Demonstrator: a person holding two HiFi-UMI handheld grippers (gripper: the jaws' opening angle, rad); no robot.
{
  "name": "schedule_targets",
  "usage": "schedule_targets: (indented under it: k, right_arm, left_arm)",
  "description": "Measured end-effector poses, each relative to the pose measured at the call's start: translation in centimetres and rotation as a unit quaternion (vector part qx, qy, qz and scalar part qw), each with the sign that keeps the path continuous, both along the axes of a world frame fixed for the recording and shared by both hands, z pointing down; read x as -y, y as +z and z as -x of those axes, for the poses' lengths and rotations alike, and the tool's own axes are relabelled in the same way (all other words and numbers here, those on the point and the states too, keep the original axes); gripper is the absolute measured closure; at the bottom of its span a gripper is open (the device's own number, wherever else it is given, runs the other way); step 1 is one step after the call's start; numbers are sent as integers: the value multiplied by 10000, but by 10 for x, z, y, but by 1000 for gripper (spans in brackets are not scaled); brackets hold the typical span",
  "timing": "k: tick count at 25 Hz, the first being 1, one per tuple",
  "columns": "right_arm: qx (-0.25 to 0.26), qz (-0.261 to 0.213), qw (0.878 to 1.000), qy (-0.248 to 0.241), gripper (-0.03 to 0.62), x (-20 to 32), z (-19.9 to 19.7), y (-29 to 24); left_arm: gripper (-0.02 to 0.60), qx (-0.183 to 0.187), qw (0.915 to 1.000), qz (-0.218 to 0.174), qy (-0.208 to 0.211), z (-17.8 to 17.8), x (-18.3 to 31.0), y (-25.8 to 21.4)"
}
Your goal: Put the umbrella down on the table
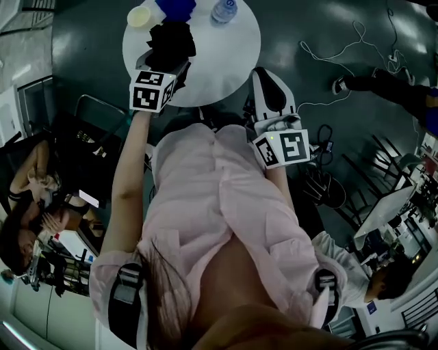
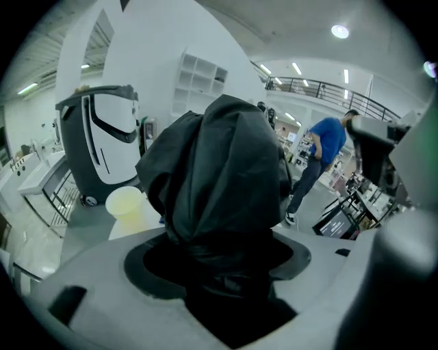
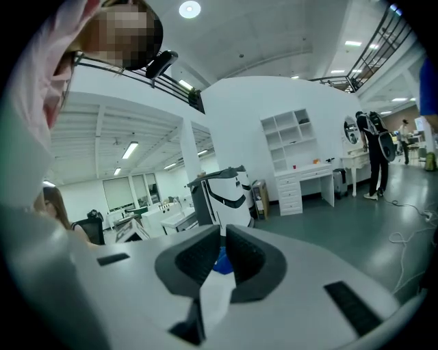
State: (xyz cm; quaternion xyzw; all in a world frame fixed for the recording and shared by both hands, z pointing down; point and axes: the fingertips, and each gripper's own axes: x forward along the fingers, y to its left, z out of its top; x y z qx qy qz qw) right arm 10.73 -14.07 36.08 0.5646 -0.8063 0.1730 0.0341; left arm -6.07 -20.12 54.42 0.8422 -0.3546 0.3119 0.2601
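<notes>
A folded black umbrella (image 1: 171, 41) hangs over the near left part of the round white table (image 1: 233, 61). My left gripper (image 1: 159, 76) is shut on its lower end. In the left gripper view the umbrella's bunched black fabric (image 2: 219, 171) fills the middle and hides the space between the jaws of the left gripper (image 2: 219, 239). I cannot tell whether the umbrella touches the tabletop. My right gripper (image 1: 272, 92) is held off the table's right edge, near my chest. In the right gripper view the right gripper (image 3: 222, 249) has its dark pads almost together, with nothing between them.
At the table's far edge stand a pale yellow cup (image 1: 139, 16), a blue object (image 1: 176, 8) and a water bottle (image 1: 224, 10). Chairs (image 1: 96, 113) and a seated person (image 1: 31, 198) are at left. Cables (image 1: 328, 51) lie on the floor at right.
</notes>
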Motion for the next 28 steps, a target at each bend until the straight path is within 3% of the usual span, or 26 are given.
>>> schedule_targets:
  k: [6, 10, 22, 28]
  right_arm:
    - [32, 156, 9997, 196, 551, 9, -16, 7]
    - [43, 232, 9994, 263, 551, 12, -19, 10]
    - [13, 384, 9985, 382, 551, 17, -28, 15]
    - [5, 427, 9984, 361, 551, 18, -26, 17]
  left_arm:
    - [259, 507, 9940, 913, 340, -25, 12, 82]
    - [259, 690, 9887, 1249, 461, -33, 18, 111]
    - [259, 1072, 9792, 1675, 406, -34, 25, 146]
    - [259, 1022, 9819, 1555, 362, -37, 24, 149]
